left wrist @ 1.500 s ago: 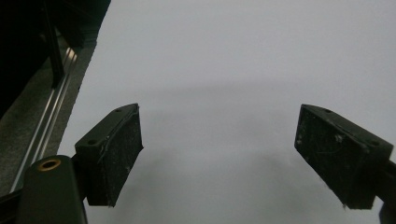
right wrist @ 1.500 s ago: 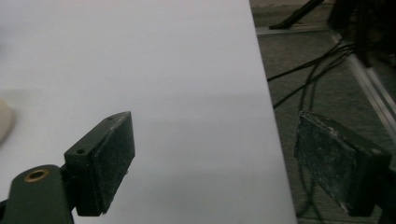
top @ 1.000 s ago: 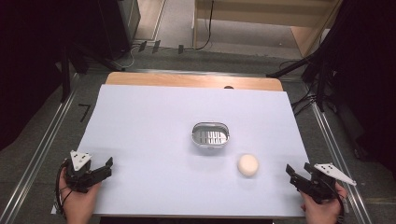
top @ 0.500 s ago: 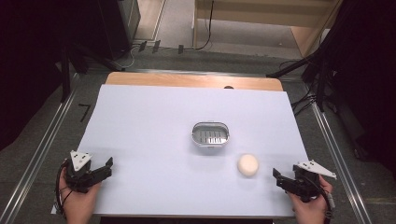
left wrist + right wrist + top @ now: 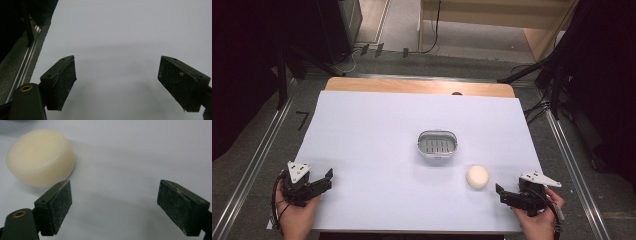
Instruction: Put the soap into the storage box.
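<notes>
A cream round bar of soap (image 5: pixel 477 176) lies on the white table sheet, just right of the table's middle front. An oval metal soap dish (image 5: pixel 437 143) with a slotted floor sits behind it. My right gripper (image 5: pixel 501 194) is low at the front right, a short way from the soap, open; its jaws have just been opening and nothing is between them. In the right gripper view the soap (image 5: pixel 40 157) lies ahead and left of the left pad (image 5: pixel 58 205). My left gripper (image 5: pixel 326 180) rests at the front left, open and empty, its pads (image 5: pixel 62 80) wide apart.
The white sheet (image 5: pixel 377 135) covers a wooden table whose bare far edge (image 5: pixel 417 86) shows. Metal rails (image 5: pixel 257 160) run along both sides on the floor. Cables and dark stands (image 5: pixel 557 85) crowd the back right.
My right gripper has slid left along the front edge toward the soap and its jaws have gone from shut to open. The left gripper, soap and dish have stayed put.
</notes>
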Available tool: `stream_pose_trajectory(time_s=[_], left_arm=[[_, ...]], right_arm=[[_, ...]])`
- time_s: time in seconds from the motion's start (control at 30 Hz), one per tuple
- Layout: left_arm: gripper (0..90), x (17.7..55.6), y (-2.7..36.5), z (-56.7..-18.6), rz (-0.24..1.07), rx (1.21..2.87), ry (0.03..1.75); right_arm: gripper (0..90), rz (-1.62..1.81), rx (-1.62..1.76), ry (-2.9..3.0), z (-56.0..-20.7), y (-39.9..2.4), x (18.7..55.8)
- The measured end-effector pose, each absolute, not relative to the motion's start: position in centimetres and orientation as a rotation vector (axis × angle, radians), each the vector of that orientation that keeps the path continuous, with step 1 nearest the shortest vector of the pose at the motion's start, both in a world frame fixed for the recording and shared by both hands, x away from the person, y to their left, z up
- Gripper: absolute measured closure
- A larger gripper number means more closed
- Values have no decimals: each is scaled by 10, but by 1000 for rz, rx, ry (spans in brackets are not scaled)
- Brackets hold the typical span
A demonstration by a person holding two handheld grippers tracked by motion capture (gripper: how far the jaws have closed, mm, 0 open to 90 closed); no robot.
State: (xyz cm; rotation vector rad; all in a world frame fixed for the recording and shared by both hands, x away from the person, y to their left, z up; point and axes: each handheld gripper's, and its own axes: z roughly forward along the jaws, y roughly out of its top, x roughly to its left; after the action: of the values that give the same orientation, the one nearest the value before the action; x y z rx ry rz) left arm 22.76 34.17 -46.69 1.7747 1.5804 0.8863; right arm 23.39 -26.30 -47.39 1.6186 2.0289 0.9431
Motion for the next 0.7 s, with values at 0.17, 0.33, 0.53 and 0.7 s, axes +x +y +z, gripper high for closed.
stream_pose_trajectory(time_s=[0.17,0.33,0.53,0.7], left_arm=[[160,228,341,-467,887,1774,1579],[160,228,341,-467,891,1777,1581],[160,228,341,-467,892,1782,1581],[160,228,341,-467,892,1780,1581]], right_arm=[[134,938,1591,2062,-475,-258,234],[134,940,1593,2071,-475,-254,233],[133,944,1573,2088,-475,-248,233],[132,942,1572,2099,-476,-243,233]])
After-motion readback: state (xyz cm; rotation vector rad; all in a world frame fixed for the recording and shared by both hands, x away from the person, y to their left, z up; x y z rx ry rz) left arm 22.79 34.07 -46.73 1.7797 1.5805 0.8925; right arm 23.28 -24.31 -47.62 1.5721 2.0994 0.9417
